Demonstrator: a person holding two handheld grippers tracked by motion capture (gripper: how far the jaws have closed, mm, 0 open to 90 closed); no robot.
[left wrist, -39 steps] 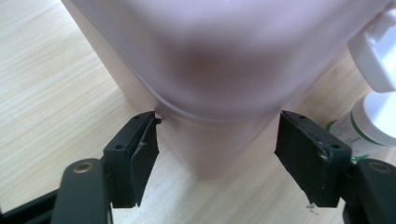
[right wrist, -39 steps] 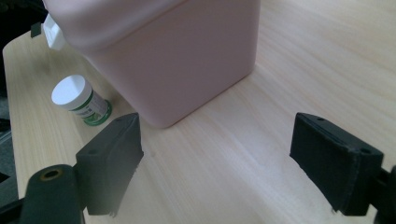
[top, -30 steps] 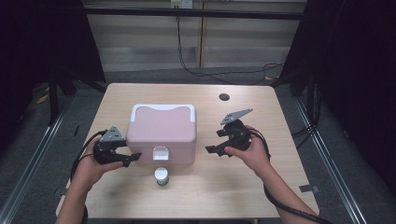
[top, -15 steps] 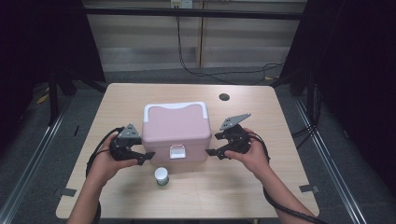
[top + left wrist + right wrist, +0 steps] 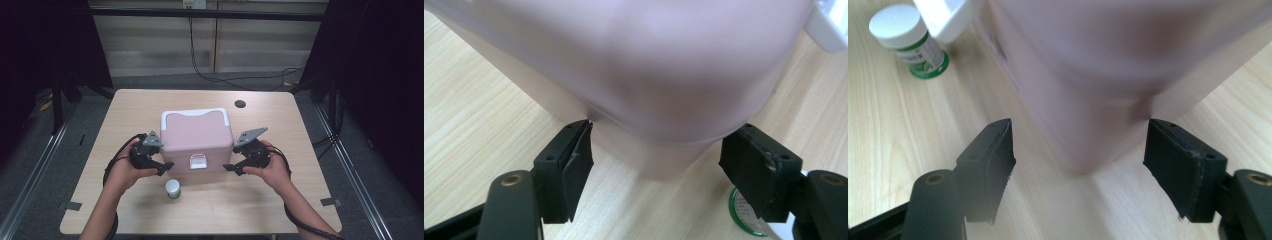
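Fingers of the left gripper and right gripper are spread around the pink box's front corners, not yet pinched; the right have just been closing. Box is kept mid-counter; lifting remains undone.

A rectangular light wooden table with a round dark cable hole stands on grey carpeted floor. Behind the table, black cables trail down a pale panelled wall. Black curtains hang on either side of the table
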